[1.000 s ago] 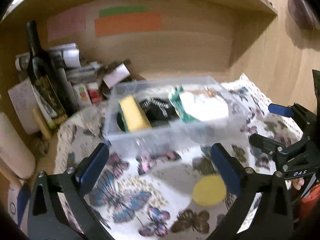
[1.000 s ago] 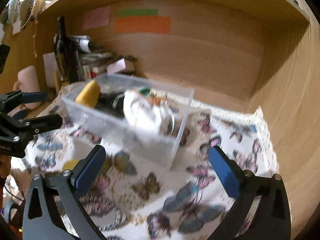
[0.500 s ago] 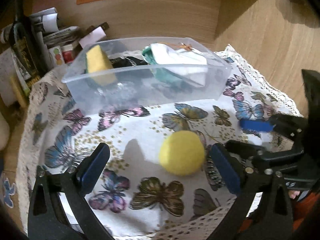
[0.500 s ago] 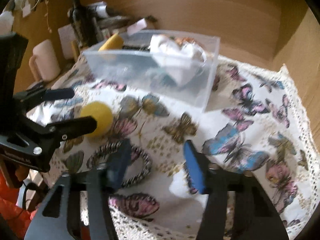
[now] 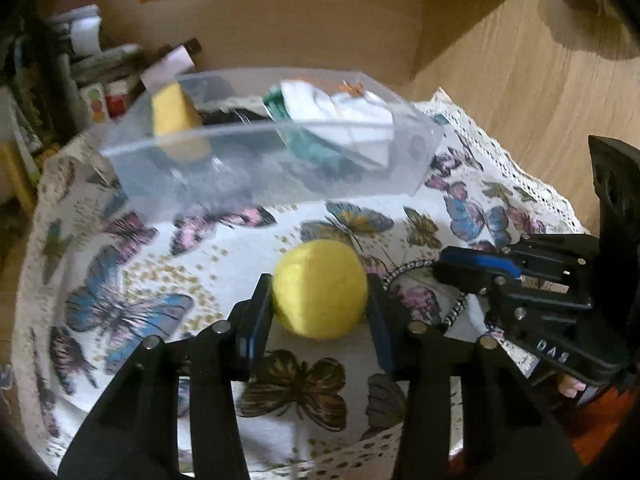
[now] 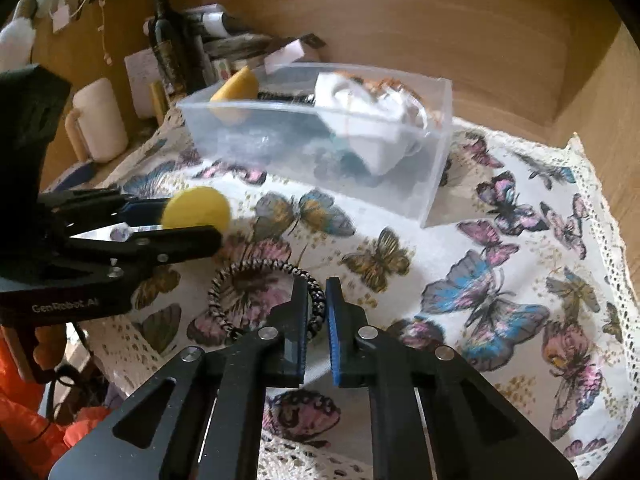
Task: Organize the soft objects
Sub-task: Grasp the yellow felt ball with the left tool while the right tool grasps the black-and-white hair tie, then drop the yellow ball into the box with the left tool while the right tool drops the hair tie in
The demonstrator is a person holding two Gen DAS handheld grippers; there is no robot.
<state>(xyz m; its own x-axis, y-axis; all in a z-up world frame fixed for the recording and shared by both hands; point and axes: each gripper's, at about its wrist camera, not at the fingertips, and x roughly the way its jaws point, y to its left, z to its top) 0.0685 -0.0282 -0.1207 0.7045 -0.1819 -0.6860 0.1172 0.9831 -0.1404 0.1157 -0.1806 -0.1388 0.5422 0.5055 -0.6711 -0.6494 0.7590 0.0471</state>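
My left gripper (image 5: 320, 300) is shut on a round yellow sponge ball (image 5: 320, 294) low over the butterfly cloth; the ball also shows in the right wrist view (image 6: 197, 208). My right gripper (image 6: 318, 300) is shut on the near side of a black-and-white braided hair tie (image 6: 240, 276) lying on the cloth. A clear plastic bin (image 5: 256, 176) behind holds a yellow sponge (image 5: 174, 114), white cloth (image 5: 348, 120) and dark items; it also shows in the right wrist view (image 6: 424, 184).
A butterfly-patterned tablecloth (image 6: 500, 288) covers the table inside a wooden alcove. A dark bottle (image 6: 164, 36), papers and small boxes stand at the back left. A cream mug (image 6: 100, 120) stands at the left. The wooden side wall (image 5: 520, 80) is on the right.
Both grippers came down toward the cloth and closed. The left one closed on the yellow ball, the right one on the braided hair tie.
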